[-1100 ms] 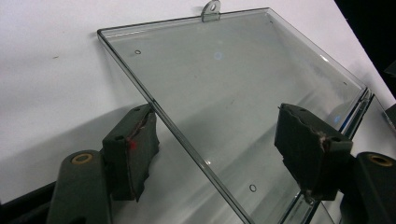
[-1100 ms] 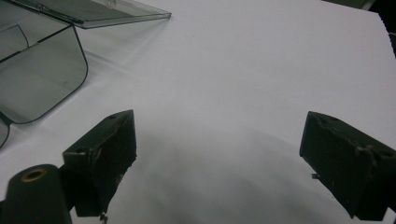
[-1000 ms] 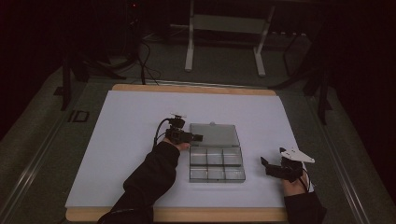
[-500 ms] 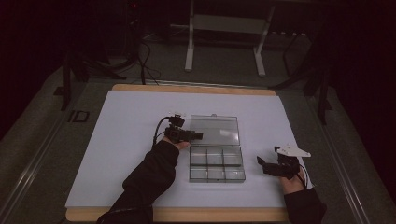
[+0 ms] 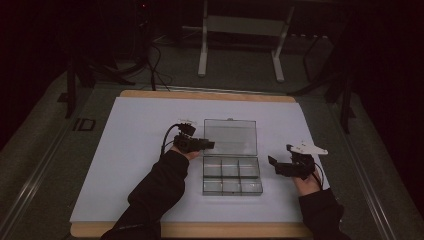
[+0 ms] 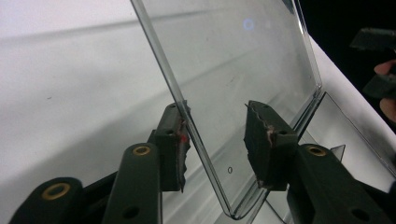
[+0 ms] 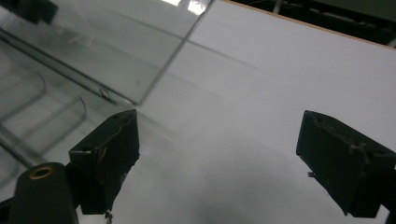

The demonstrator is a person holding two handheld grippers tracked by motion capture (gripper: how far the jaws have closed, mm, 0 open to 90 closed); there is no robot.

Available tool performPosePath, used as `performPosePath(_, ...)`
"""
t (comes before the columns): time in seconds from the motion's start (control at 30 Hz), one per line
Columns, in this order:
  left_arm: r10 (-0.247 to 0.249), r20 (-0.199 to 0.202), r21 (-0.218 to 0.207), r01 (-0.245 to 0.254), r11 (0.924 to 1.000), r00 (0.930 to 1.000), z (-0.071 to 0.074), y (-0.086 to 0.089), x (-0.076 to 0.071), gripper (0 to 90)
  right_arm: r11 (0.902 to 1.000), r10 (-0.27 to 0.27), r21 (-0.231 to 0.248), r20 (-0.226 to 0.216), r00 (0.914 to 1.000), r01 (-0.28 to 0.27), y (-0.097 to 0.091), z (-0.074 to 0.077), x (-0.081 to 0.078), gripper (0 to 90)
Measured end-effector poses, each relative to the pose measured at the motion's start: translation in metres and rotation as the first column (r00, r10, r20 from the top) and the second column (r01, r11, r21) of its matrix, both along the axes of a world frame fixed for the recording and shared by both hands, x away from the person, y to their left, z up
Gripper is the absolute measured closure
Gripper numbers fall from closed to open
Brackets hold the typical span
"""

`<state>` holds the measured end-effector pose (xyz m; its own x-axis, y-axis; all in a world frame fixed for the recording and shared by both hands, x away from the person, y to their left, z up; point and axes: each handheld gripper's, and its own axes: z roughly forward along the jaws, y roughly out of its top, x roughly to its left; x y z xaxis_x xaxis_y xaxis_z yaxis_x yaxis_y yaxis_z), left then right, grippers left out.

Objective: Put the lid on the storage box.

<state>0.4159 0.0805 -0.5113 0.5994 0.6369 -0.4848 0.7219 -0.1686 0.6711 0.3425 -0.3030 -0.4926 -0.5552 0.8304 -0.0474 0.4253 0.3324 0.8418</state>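
A clear plastic compartment box (image 5: pixel 231 175) lies open in the middle of the white sheet, its lid (image 5: pixel 230 137) raised at the far side. My left gripper (image 5: pixel 209 145) is at the lid's left edge. In the left gripper view the left gripper (image 6: pixel 217 126) is open and straddles the lid (image 6: pixel 233 70) edge: the left pad (image 6: pixel 180 140) touches it and the other pad stands apart. The box's base (image 6: pixel 341 126) lies beyond. My right gripper (image 5: pixel 274 165) is open just right of the box, holding nothing. In the right gripper view the right gripper (image 7: pixel 224 135) spans bare sheet, with the lid (image 7: pixel 116 42) and compartments (image 7: pixel 37 107) at upper left.
The white sheet (image 5: pixel 140 130) covers a wooden table top whose edge (image 5: pixel 200 94) shows at the back. A metal stand (image 5: pixel 240 30) and cables (image 5: pixel 150 60) sit on the dark floor beyond. Bare sheet spreads left and right of the box.
The lid has swung farther up and back with my left gripper at its edge. My right gripper has drifted a little left and forward, toward the box.
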Motion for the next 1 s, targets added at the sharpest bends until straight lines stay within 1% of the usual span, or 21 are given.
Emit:
performPosePath(0.07,0.0,0.01,0.009,0.0,1.0,1.0,0.001,0.0,-0.001,62.6,0.9998,-0.003,0.019,-0.005,1.0,0.003,0.004,0.004,0.004,12.1)
performPosePath(0.13,0.0,0.012,0.007,0.0,1.0,0.9999,0.002,0.0,-0.001,63.2,0.9999,-0.005,0.01,-0.001,1.0,0.005,0.009,0.008,0.009,12.2)
performPosePath(0.2,-0.001,0.016,0.006,0.001,1.0,0.9999,0.002,0.001,-0.002,64.0,0.9997,-0.009,0.021,0.005,0.9999,0.009,0.015,0.01,0.013,12.8)
performPosePath(0.27,-0.002,0.02,0.006,0.002,1.0,0.9998,0.003,0.001,-0.002,64.8,0.9995,-0.01,0.029,-0.001,1.0,0.01,0.017,0.011,0.016,13.7)
performPosePath(0.3,-0.002,0.023,0.01,0.002,0.9999,0.9997,0.004,0.0,-0.003,64.8,0.9994,-0.002,0.033,-0.012,0.9999,0.002,0.021,0.011,0.019,13.7)
performPosePath(0.33,-0.003,0.029,0.016,0.003,0.9999,0.9996,0.004,0.0,-0.004,65.1,0.9991,0.033,0.028,-0.023,0.9992,-0.032,0.028,0.01,0.025,17.3)
performPosePath(0.4,-0.004,0.032,0.017,0.003,0.9999,0.9995,0.005,0.0,-0.004,65.4,0.9988,0.043,0.025,-0.036,0.9984,-0.043,0.034,0.009,0.03,19.9)
performPosePath(0.47,-0.005,0.034,0.017,0.004,0.9998,0.9994,0.005,0.001,-0.004,65.9,0.997,0.066,0.044,-0.046,0.9968,-0.064,0.04,0.009,0.035,25.2)
performPosePath(0.53,-0.008,0.038,0.019,0.007,0.9998,0.9993,0.006,0.001,-0.005,66.5,0.9954,0.085,0.051,-0.059,0.9947,-0.082,0.045,0.009,0.038,30.3)
performPosePath(0.73,-0.013,0.057,0.019,0.012,0.9998,0.9983,0.008,0.002,-0.007,68.8,0.9932,0.101,0.069,-0.098,0.9901,-0.094,0.051,0.004,0.05,41.5)
performPosePath(0.83,-0.016,0.068,0.019,0.014,0.9997,0.9976,0.009,0.003,-0.009,70.5,0.9927,0.107,0.068,-0.117,0.9873,-0.1,0.054,0.001,0.053,46.9)
performPosePath(0.9,-0.017,0.079,0.019,0.015,0.9997,0.9967,0.01,0.004,-0.01,71.3,0.9885,0.125,0.101,-0.127,0.984,-0.112,0.053,0.001,0.054,52.1)
performPosePath(1.0,-0.019,0.094,0.019,0.017,0.9997,0.9954,0.012,0.004,-0.012,72.8,0.9853,0.14,0.116,-0.129,0.9817,-0.126,0.054,0.004,0.053,59.8)
